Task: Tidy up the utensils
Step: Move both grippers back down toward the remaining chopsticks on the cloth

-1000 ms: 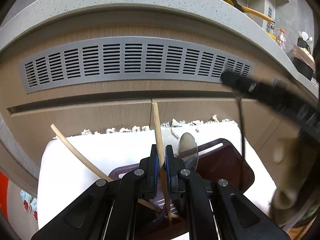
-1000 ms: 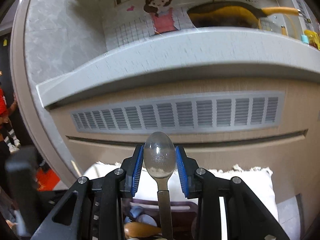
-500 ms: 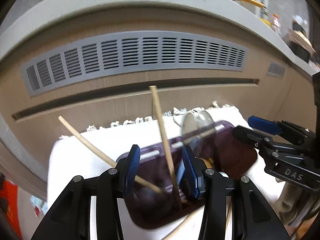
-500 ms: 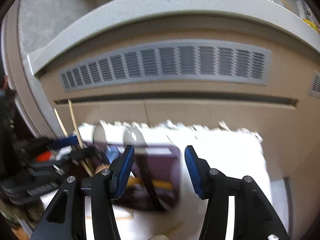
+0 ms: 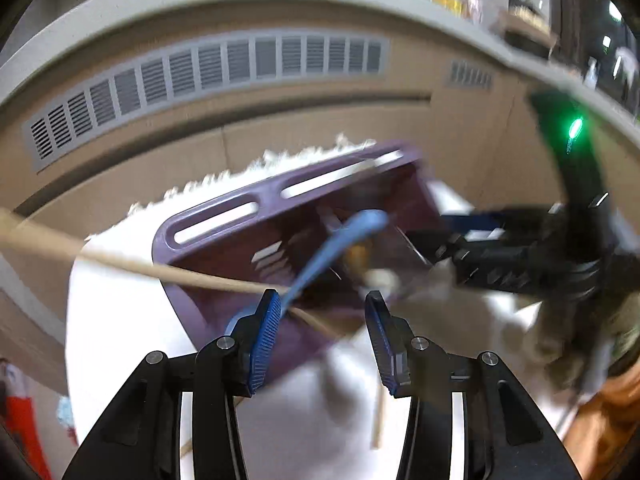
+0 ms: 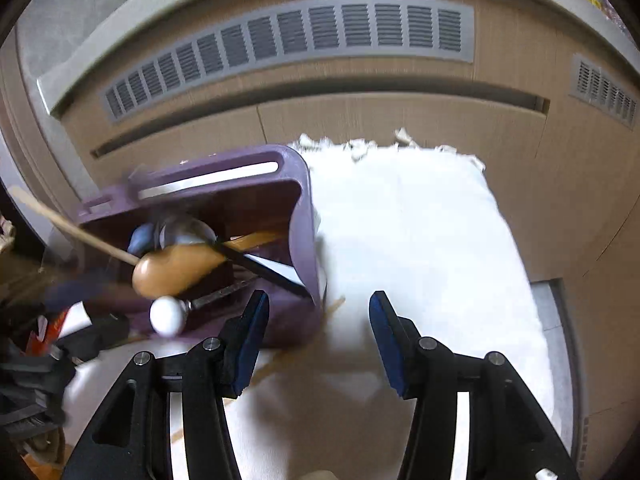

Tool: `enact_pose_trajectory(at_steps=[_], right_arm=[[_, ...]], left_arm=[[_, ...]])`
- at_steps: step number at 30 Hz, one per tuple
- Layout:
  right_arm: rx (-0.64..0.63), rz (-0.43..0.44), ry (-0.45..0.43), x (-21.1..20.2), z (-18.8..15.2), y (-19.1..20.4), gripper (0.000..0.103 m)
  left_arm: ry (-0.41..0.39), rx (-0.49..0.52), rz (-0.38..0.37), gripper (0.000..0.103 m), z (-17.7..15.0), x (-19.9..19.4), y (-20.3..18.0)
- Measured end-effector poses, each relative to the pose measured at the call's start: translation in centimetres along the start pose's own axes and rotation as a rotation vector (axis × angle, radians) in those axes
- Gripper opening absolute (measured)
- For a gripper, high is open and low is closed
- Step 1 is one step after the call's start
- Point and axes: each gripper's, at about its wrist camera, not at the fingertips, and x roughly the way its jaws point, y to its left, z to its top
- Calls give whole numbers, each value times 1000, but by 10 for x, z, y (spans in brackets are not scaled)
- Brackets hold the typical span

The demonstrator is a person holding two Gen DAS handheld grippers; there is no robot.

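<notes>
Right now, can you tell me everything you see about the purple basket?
The purple basket looks like smooth plastic, with long slots along its top rim and small slits low in its wall. It sits on a white towel, in front of a wooden cabinet. Inside are a wooden spoon, a blue spoon, a metal spoon and chopsticks that poke out over the rim. No hand-held gripper touches it.

Both wrist cameras look steeply down, close over the purple holder [image 5: 224,280] [image 6: 304,216]: left view, seemingly blurred, from its left; right view from its right.
</notes>
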Motion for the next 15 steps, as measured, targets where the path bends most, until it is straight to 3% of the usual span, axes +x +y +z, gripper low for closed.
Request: enact_pose_trajectory(at_steps=[4, 11, 15], right_arm=[[-7, 16, 25, 9, 6, 8, 49], [-71, 6, -32, 4, 44, 28, 47], [-74, -8, -90, -3, 65, 28, 47]], left_arm=[[42, -38, 29, 44, 5, 21, 13], [-1, -100, 69, 44, 56, 20, 35], [-23, -127, 65, 44, 66, 15, 42]])
